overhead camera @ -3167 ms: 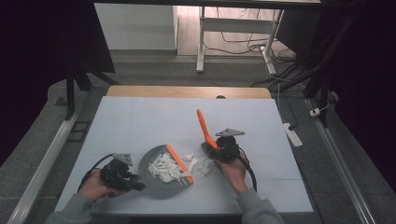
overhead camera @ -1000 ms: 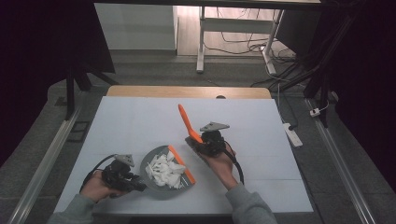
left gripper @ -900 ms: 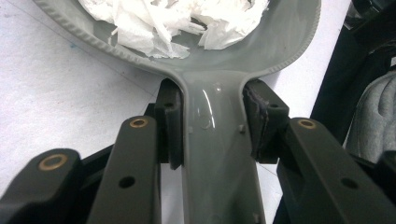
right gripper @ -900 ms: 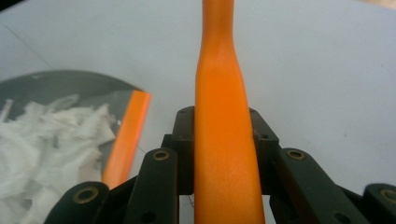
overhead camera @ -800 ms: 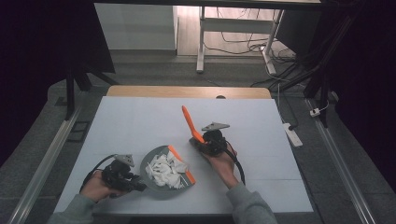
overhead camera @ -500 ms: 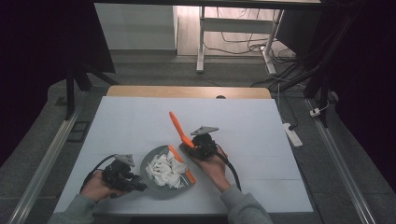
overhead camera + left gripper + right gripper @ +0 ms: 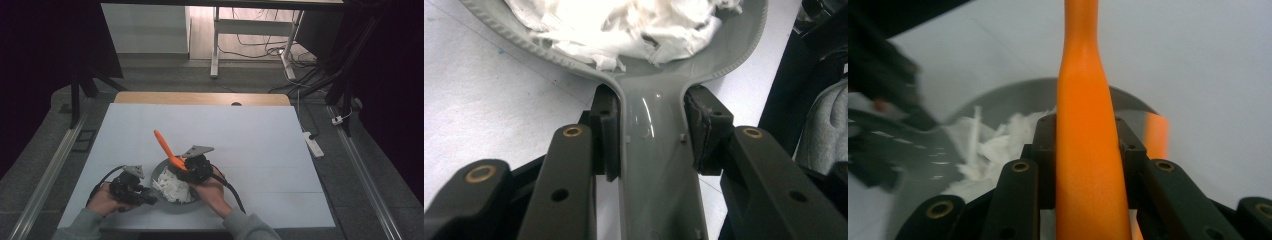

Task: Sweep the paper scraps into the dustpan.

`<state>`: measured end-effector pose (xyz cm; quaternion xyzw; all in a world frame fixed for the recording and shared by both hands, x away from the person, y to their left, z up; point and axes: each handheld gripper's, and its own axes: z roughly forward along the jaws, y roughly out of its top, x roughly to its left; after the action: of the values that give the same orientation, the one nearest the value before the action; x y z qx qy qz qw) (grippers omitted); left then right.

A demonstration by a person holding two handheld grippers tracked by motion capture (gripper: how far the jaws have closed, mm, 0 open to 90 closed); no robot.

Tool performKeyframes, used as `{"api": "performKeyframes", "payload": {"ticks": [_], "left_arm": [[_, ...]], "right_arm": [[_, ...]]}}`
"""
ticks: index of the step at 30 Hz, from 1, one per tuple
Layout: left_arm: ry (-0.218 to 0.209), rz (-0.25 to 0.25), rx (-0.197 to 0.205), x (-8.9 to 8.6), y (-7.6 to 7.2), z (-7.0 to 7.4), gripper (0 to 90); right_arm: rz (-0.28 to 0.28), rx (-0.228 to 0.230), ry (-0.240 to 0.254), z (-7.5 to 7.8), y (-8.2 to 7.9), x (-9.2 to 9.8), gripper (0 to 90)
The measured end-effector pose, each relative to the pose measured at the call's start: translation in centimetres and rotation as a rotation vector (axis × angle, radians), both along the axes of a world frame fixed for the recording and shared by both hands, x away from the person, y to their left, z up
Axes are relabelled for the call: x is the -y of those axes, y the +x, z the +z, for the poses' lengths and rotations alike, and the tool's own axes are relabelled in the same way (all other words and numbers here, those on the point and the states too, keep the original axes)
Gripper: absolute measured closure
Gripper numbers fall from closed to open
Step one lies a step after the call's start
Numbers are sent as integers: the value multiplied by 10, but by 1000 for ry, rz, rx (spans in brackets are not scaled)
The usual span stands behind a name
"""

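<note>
A grey pan (image 7: pixel 196 201) sits near the table's front edge with a heap of white shreds (image 7: pixel 171 184) in it. My left gripper (image 7: pixel 145 194) is shut on the pan's handle (image 7: pixel 654 170), pads pressed on both sides, with the shreds (image 7: pixel 624 25) just beyond. My right gripper (image 7: pixel 187 166) hovers over the pan's far rim, shut on an orange utensil handle (image 7: pixel 164 145) that slants up to the left. In the right gripper view the orange handle (image 7: pixel 1087 130) runs up between the jaws, above the pan (image 7: pixel 1013 97) and the shreds (image 7: pixel 993 142).
The pale tabletop (image 7: pixel 250 125) stretches open behind and to the right of the pan, ending in a wooden far edge (image 7: pixel 200 98). A power strip (image 7: pixel 313 144) lies on the floor at right. Metal rails (image 7: pixel 45 180) run along both sides.
My right gripper has carried the orange utensil leftward, from the pan's right side to over the pan. The left gripper and pan have stayed put.
</note>
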<state>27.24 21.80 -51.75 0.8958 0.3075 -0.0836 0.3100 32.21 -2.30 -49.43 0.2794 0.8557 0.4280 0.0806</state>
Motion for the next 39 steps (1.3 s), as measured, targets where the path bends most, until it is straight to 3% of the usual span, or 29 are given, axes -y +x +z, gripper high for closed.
{"api": "performKeyframes", "payload": {"ticks": [3,7,22,39], "left_arm": [[-2,1,2,0,0,0,616],[-3,5,7,-1,0,-1,616],[-23,33,31,-4,-1,0,616],[-40,82,71,-9,-2,4,616]], "right_arm": [[13,57,-14,7,-6,-3,696],[-39,81,-2,15,-1,7,696],[-109,73,42,25,15,33,696],[-138,87,85,37,20,50,697]]}}
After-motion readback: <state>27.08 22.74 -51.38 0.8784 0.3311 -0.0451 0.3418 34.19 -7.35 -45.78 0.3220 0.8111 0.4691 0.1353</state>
